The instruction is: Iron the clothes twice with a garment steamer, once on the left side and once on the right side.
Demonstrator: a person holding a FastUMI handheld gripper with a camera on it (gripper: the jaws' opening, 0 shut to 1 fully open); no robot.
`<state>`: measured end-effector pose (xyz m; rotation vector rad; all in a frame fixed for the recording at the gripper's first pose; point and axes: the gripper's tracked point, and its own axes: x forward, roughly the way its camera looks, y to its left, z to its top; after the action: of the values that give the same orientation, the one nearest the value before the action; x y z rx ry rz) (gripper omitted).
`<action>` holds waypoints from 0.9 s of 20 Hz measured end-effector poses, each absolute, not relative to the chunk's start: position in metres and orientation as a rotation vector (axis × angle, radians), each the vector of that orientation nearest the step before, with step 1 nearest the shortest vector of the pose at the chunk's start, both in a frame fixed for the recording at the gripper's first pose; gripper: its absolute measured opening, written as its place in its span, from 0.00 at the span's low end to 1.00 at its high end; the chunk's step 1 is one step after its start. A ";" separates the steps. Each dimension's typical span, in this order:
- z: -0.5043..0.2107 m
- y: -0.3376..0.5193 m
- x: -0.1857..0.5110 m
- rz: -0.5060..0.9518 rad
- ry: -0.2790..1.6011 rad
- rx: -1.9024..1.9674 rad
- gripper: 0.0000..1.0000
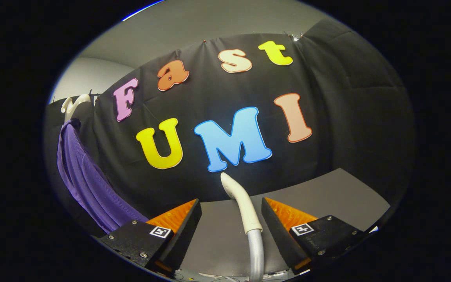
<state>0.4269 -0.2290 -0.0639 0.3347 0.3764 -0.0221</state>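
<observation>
A grey table (327, 192) is seen beyond the gripper (231, 219), whose fingers are spread apart. A white steamer wand (245, 207) with grey hose rises between them; contact with the table cannot be told.

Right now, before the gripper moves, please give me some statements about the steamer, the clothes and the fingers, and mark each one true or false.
1. The steamer handle stands between the two fingers, which are spread apart and do not press on it. True.
2. The purple garment lies flat on the grey table. False: it hangs from a white hanger beside the gripper, off to one side of the fingers.
3. The steamer head is touching the purple garment. False: they are well apart.
4. A grey hose runs down from the steamer handle towards the gripper. True.
</observation>
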 end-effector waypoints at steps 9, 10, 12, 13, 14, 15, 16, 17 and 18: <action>-0.136 -0.250 0.479 -0.003 0.597 0.567 0.94; -0.145 -0.249 0.482 0.010 0.629 0.598 0.94; -0.161 -0.245 0.482 0.039 0.700 0.659 0.94; -0.167 -0.244 0.483 0.041 0.721 0.679 0.94; -0.174 -0.245 0.484 0.040 0.737 0.692 0.94; -0.181 -0.241 0.483 0.051 0.760 0.706 0.91; -0.184 -0.236 0.482 0.072 0.788 0.742 0.90; -0.184 -0.233 0.483 0.088 0.806 0.778 0.88; -0.185 -0.231 0.483 0.101 0.825 0.806 0.87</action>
<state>0.4832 -0.2312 -0.1854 0.8059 0.8252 0.1013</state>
